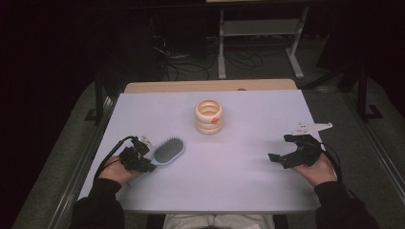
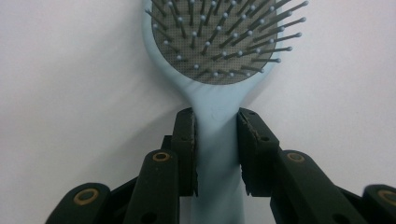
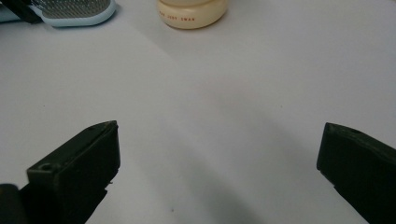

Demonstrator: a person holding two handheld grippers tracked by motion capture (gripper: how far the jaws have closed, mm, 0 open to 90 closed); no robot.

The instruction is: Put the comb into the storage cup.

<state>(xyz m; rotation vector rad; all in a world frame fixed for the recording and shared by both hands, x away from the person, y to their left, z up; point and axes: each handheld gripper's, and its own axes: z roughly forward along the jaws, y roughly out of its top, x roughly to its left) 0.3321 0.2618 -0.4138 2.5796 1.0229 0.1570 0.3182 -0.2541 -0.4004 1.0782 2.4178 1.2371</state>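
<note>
Where the two black pads point(image 2: 187, 140) of the left gripper point(image 2: 216, 149) meet the pale blue handle, they press on it from both sides, just below the point where it widens into the head, so the left gripper is clamped on the hairbrush point(image 2: 217, 70). Its bristles stand up, each tipped with a small ball, over a grey cushion framed in blue. From above, the hairbrush point(image 1: 167, 151) lies flat on the desk point(image 1: 239, 167) near the left edge, its head pointing toward the middle of the desk and its handle running back under the left gripper point(image 1: 143, 160), which the left hand point(image 1: 114, 171) holds close to the near left corner, with a black cable trailing off behind it.

Across the desk, the right gripper point(image 3: 219, 168) has its jaws spread wide with bare desk between them and nothing held. From above it sits near the right edge in the right hand point(image 1: 320, 169), its jaws aimed toward the desk's middle and a grey plate on top.

Between the two and farther back, nearer the far edge, stands a cream ringed container point(image 1: 209, 116) with a small orange mark on its side, well apart from both grippers.
</note>
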